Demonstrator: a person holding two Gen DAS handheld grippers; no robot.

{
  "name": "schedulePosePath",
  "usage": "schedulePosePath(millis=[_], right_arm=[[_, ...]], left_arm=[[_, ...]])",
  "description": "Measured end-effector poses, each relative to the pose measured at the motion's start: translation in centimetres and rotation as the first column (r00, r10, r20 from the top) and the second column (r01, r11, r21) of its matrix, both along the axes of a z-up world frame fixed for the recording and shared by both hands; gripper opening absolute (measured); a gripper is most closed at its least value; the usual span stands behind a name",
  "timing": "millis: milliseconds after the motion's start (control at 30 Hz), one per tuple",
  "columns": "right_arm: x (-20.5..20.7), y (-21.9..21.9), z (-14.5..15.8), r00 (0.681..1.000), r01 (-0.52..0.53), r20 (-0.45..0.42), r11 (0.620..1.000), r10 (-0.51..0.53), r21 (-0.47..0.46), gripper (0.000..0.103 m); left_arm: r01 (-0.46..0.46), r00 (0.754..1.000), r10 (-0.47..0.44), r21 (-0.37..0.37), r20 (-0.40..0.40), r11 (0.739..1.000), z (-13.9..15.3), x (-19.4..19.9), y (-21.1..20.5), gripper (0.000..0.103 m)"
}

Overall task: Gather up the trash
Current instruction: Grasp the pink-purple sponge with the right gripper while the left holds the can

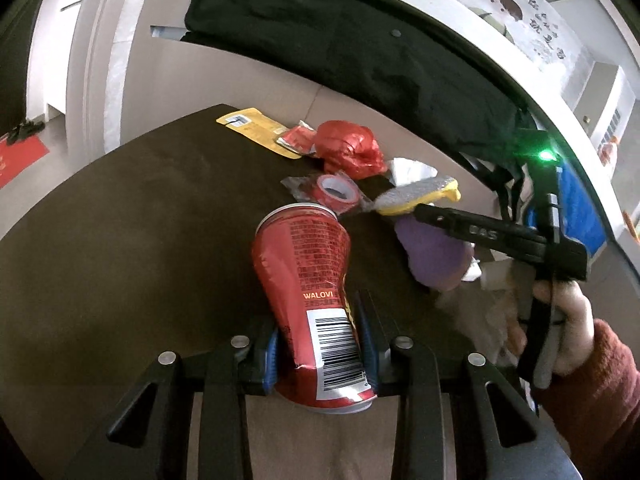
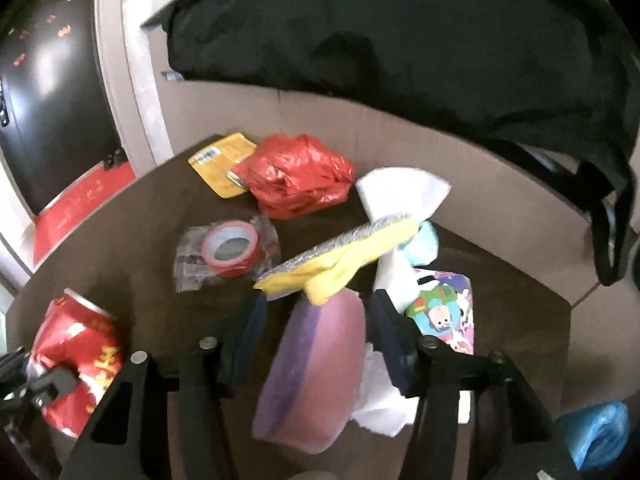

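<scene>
My left gripper [image 1: 320,336] is shut on a dented red drink can [image 1: 308,280], squeezed between its blue pads at the near edge of the dark brown table [image 1: 120,220]. The can also shows at the lower left of the right wrist view [image 2: 76,356]. My right gripper [image 2: 316,316] is open around a purple sponge [image 2: 316,372] standing on edge; its jaws do not press it. A yellow sponge with a grey scouring face [image 2: 340,256] lies just ahead of the fingers. In the left wrist view the right gripper [image 1: 420,212] reaches over the purple sponge [image 1: 432,252].
On the table lie a red tape roll in clear wrap [image 2: 232,248], a crumpled red bag [image 2: 300,176], a yellow packet [image 2: 220,160], white tissues [image 2: 400,192], a cartoon-printed packet [image 2: 444,316]. A black bag [image 2: 400,40] hangs behind. A blue bag [image 2: 596,432] sits lower right.
</scene>
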State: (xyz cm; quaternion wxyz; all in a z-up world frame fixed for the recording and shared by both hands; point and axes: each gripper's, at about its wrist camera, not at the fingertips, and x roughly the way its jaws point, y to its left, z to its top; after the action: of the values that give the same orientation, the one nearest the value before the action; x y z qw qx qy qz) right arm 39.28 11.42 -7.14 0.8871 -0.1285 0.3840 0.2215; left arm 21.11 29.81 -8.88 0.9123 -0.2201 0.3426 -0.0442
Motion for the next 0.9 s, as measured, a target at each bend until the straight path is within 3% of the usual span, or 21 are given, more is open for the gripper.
schedulePosePath(millis=[100,233,400,533,900], right_arm=[[0.3,-0.3,-0.8,0.999,0.003,-0.05,1.0,-0.003,-0.012,0.035],[-2.3,-1.2,-0.1,0.996,-0.075,-0.052,0.997,0.077,0.033,0.029],[-6.8,-2.7,1.5,0.99,-0.14,0.022,0.99,0.139,0.012,0.028],[-8.3,-5.3,3.1,0.993,-0.116,0.038,0.991,0.113,0.067,0.028],[-12.0,-9.6,4.4,0.995,-0.096,0.032,0.98,0.092,0.174,0.028]], left_arm=[[0.01,1.0,-0.01,0.003,-0.001,1.0,0.1,0.0,-0.3,0.034],[0.012,1.0,-0.012,-0.007,-0.003,1.0,0.1,0.0,-0.5,0.034],[0.013,1.0,-0.014,-0.032,-0.017,0.999,0.2,0.0,-1.1,0.034],[0.019,1.0,-0.019,-0.023,-0.019,1.0,0.7,-0.2,-1.9,0.034],[0.044,0.997,-0.05,0.089,0.065,0.995,5.7,-2.6,-5.9,0.034]])
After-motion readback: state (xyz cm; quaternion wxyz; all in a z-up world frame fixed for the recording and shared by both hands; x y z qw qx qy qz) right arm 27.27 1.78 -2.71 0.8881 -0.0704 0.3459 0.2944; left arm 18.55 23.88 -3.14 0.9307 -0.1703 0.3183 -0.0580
